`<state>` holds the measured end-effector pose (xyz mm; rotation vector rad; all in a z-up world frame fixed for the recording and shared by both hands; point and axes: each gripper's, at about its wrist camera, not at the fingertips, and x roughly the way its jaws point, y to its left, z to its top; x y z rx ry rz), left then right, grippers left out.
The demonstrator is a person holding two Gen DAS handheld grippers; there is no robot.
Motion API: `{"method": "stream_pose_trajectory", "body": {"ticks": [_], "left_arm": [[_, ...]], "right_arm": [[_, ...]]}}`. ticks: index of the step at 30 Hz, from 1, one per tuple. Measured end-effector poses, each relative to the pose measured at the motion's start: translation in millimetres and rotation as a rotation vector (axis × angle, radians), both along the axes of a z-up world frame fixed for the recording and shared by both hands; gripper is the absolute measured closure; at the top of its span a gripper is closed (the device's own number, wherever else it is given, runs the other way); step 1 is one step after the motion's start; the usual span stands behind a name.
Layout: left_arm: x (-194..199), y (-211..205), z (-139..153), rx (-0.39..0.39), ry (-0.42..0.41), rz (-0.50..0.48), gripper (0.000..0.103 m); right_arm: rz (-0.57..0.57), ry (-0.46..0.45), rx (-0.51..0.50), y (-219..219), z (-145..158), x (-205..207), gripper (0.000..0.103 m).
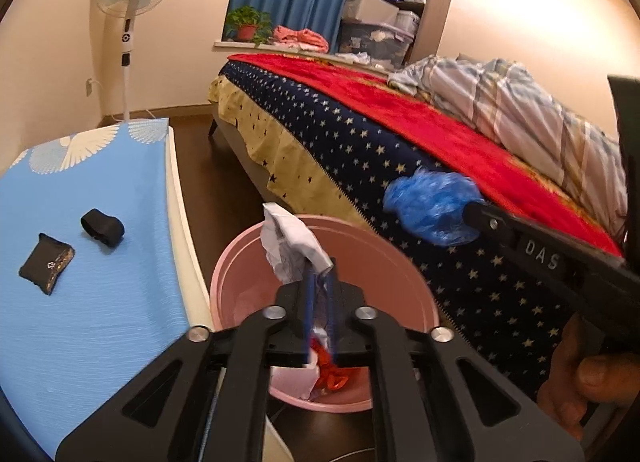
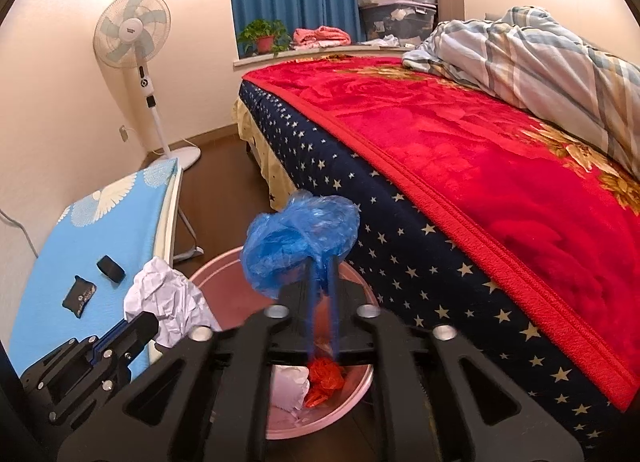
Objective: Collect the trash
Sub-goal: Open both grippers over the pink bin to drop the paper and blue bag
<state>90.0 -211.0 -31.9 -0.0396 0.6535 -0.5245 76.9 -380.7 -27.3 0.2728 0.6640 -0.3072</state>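
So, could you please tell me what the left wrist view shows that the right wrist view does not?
Only the left wrist view shows the person's hand and a side view of the right gripper it holds. Only the right wrist view shows the fan's round base and the left gripper side-on. Both show the pink bin, the crumpled paper and blue plastic bag at the fingertips above it, red trash inside, and the bed.

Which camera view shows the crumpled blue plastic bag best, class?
The right wrist view: the blue plastic bag fills mid-frame at the right gripper tips, above the pink bin. The left wrist view shows it smaller and blurred, off to the side.
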Motion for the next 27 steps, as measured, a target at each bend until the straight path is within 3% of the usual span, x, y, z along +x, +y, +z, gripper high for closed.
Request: {"method": "stream_pose_trajectory", "body": {"ticks": [2, 12, 27], "left_arm": [[-1, 4, -1, -0.003, -0.001, 0.016, 0.075], [-4, 48, 11, -0.039, -0.034, 0.111, 0.076], [9, 146, -1, -0.046, -0.031, 0.332, 0.084]], "right_arm": [[-0.014, -0.009, 0.000, -1, 2, -2, 0.052], [0.023, -0.058, -0.008, 17, 12, -3, 0.054], [0.205, -0.099, 0.020, 102, 3, 36, 0.056]]}}
